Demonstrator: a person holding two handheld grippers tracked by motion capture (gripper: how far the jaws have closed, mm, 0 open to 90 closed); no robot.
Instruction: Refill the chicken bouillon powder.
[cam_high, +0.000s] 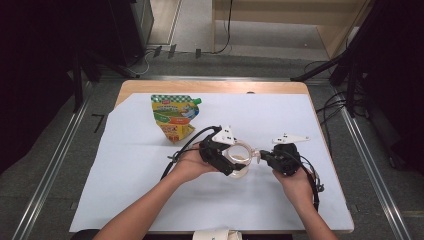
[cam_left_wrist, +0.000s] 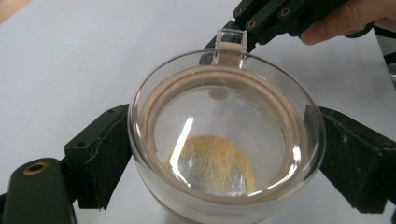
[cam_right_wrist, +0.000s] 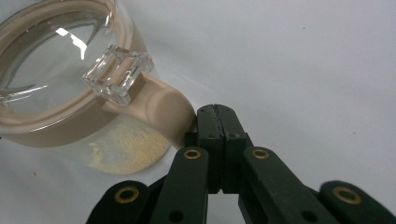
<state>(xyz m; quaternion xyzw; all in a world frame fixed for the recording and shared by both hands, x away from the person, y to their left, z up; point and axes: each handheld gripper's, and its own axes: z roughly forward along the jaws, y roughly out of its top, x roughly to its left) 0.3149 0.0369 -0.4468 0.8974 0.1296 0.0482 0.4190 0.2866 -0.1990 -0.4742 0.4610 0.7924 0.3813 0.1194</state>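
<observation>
Clamping jar (cam_left_wrist: 224, 140) — left tool (cam_high: 220, 155) | right tool (cam_right_wrist: 215, 121) closed empty — touching latch (cam_right_wrist: 116, 74)

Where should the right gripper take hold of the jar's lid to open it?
Probably the clear latch over the beige tab, from the tab's side: it is the lid's one protruding part. The right gripper, shut, sits just below it; the left gripper clamps the jar.

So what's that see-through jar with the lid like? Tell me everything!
The jar is clear, like glass or plastic, and round, standing upright on the white table cover. A clear lid with a beige ring closes its top, and a little clear latch with a beige tab sticks out at one side. Some yellowish powder lies at the bottom. The left claw squeezes its sides. The right claw, shut, has its tips right at the beige tab.
</observation>
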